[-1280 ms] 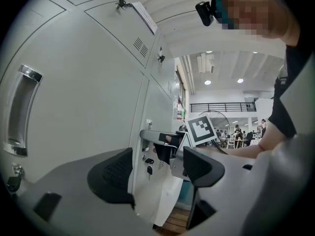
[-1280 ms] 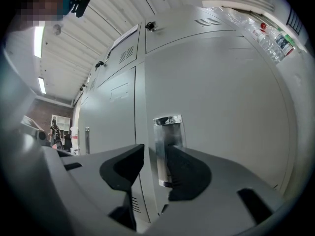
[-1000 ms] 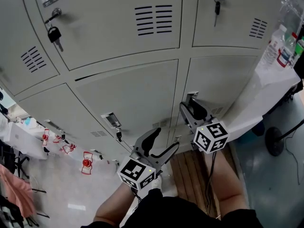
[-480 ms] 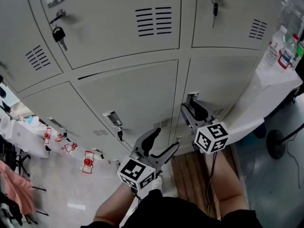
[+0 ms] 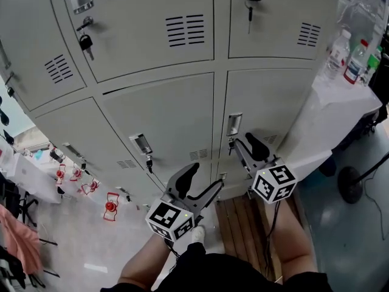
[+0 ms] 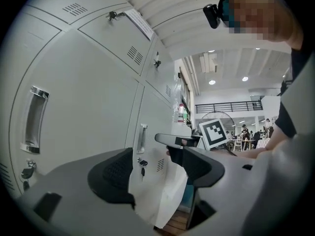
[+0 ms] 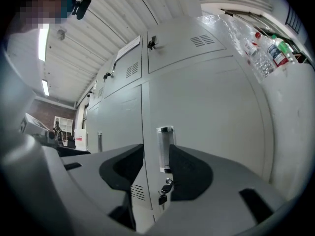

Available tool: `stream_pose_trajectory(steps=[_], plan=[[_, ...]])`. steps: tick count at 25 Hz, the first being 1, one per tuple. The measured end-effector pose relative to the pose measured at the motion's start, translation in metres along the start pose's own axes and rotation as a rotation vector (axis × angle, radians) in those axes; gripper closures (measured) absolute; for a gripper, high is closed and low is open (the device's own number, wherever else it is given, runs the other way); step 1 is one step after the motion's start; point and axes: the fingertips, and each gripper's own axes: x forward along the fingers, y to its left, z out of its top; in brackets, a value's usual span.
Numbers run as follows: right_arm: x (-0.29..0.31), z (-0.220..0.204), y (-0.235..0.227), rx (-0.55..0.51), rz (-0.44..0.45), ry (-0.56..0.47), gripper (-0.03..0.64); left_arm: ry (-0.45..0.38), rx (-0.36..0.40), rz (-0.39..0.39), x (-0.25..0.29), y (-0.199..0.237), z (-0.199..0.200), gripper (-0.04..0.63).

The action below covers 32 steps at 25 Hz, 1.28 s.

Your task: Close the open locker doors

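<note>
My right tongs [image 5: 240, 140] are spread and empty. They point level at the pale grey metal locker door [image 5: 273, 102] in the middle row on the right. Its recessed chrome handle [image 7: 165, 149] and the small black key [image 7: 162, 198] below show between my jaws, just ahead and untouched. That door looks flush with its neighbours. My left tongs [image 5: 209, 176] are spread too and hold nothing, alongside, in front of the lower row.

No writing can be read anywhere; the labels on the clear plastic bottles [image 5: 352, 66] at the upper right of the head view are too small.
</note>
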Motion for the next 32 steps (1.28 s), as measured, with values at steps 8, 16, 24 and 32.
stream_pose_trajectory(steps=[8, 16, 24, 32], plan=[[-0.082, 0.019, 0.033, 0.0, 0.022, -0.05, 0.475, -0.008, 0.022, 0.033, -0.038, -0.051, 0.007, 0.339], [-0.136, 0.011, 0.066, -0.005, 0.017, -0.075, 0.611, -0.03, 0.038, 0.097, -0.086, -0.073, 0.005, 0.559], [-0.126, -0.001, 0.139, 0.046, 0.081, -0.084, 0.611, -0.044, 0.036, 0.137, -0.164, -0.05, 0.014, 0.58], [-0.102, -0.03, 0.298, 0.057, 0.15, -0.04, 0.611, -0.035, 0.045, 0.223, -0.319, -0.003, 0.019, 0.58]])
